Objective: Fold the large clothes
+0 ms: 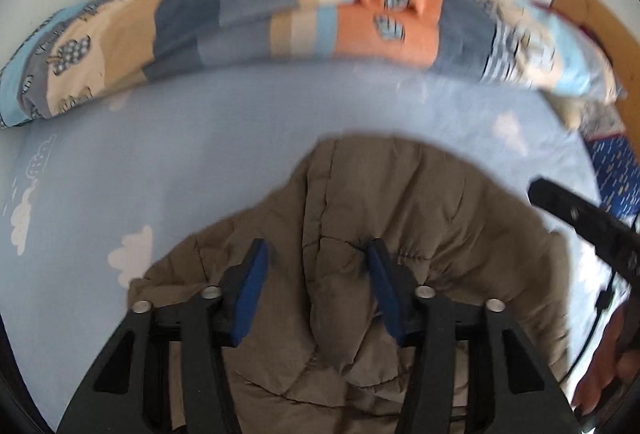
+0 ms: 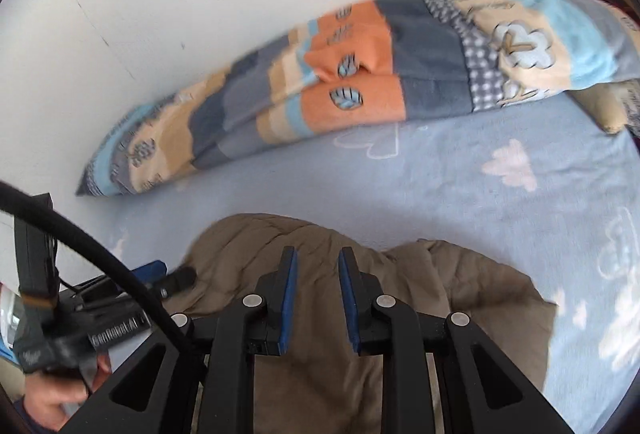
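**Brown jacket bunched on the bed under both my grippers**

The bed (image 1: pixel 224 153) fills most of both views, covered in a pale blue sheet printed with white clouds, with a white wall (image 2: pixel 200 13) behind it. Along the wall, from nine o'clock round to two o'clock in my left view, lies a long patchwork duvet (image 1: pixel 280 17) in orange, grey-blue, tan and light blue.

The brown quilted jacket (image 1: pixel 400 201) lies crumpled on the sheet at six o'clock in both views, well apart from the duvet.

My left gripper (image 1: pixel 316 254) hangs over the jacket with its blue-padded fingers (image 1: pixel 252 290) spread apart; a ridge of fabric rises between them, but the pads do not press on it.

My right gripper (image 2: pixel 318 262) hovers above the same jacket, its fingers (image 2: pixel 288 298) parted by a narrow gap with nothing pinched between them.

In the right view my left gripper and its black cable (image 2: pixel 100 258) show at eight o'clock, my hand (image 2: pixel 44 402) around its handle.
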The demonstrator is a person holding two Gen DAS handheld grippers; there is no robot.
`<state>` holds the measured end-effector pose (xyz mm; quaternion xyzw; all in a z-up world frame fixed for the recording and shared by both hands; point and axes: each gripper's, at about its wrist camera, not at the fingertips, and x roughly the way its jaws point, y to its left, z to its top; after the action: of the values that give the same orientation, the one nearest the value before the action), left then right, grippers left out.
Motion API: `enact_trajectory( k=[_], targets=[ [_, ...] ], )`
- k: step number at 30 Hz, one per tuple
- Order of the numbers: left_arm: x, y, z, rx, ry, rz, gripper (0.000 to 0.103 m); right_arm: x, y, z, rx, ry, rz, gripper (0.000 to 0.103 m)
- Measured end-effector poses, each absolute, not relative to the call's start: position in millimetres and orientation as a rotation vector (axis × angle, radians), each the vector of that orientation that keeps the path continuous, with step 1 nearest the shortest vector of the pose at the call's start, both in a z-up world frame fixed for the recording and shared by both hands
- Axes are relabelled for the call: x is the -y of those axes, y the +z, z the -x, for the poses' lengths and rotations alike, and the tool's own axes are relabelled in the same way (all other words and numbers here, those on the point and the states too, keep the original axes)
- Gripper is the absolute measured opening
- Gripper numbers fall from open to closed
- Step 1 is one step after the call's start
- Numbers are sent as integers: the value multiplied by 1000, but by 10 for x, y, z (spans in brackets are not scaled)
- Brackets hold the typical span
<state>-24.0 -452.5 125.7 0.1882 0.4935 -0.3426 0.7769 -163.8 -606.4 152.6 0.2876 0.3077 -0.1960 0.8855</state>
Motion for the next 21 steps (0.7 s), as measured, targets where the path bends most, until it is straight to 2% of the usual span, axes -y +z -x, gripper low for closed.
enact_trajectory(
  k=[7,12,21],
  targets=[
    [3944,753,564,-1090,-778,-364,45,5818,844,1542,-880,-321,-527,23],
    [3971,703,799,-1012,-718,-425,45,5606,486,1699,-897,-355,-470,23],
    [3492,1131,1074,-942,-809,-319,43,5310,1028,2120,-769,-298,-451,23]
  ],
)
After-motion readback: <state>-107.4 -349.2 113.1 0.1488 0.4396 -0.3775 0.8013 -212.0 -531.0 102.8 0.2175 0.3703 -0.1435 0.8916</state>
